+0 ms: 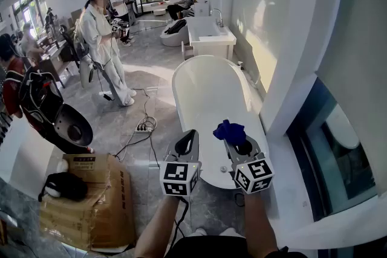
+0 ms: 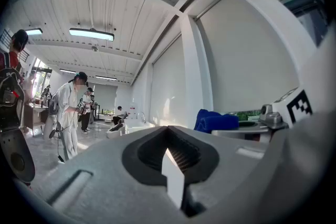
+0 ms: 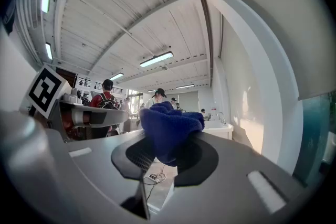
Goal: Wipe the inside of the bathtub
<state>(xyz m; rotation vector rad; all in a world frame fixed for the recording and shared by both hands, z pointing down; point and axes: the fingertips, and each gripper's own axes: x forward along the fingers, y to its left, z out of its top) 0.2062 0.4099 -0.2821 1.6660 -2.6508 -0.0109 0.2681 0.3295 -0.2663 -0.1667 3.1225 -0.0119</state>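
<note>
A white oval bathtub (image 1: 205,87) stands on the floor ahead of me, its near end under my grippers. My right gripper (image 1: 237,142) is shut on a bunched blue cloth (image 1: 230,130), held above the tub's near rim. In the right gripper view the blue cloth (image 3: 169,127) bulges up between the jaws. My left gripper (image 1: 187,143) hovers beside it, shut with nothing held. From the left gripper view the blue cloth (image 2: 216,121) shows off to the right. Both grippers point upward, away from the tub.
Cardboard boxes (image 1: 91,202) with a dark bag sit at my left. A power strip and cables (image 1: 144,127) lie on the floor left of the tub. A person in white (image 1: 106,45) stands further back. A white washbasin unit (image 1: 208,33) stands beyond the tub, with the wall at right.
</note>
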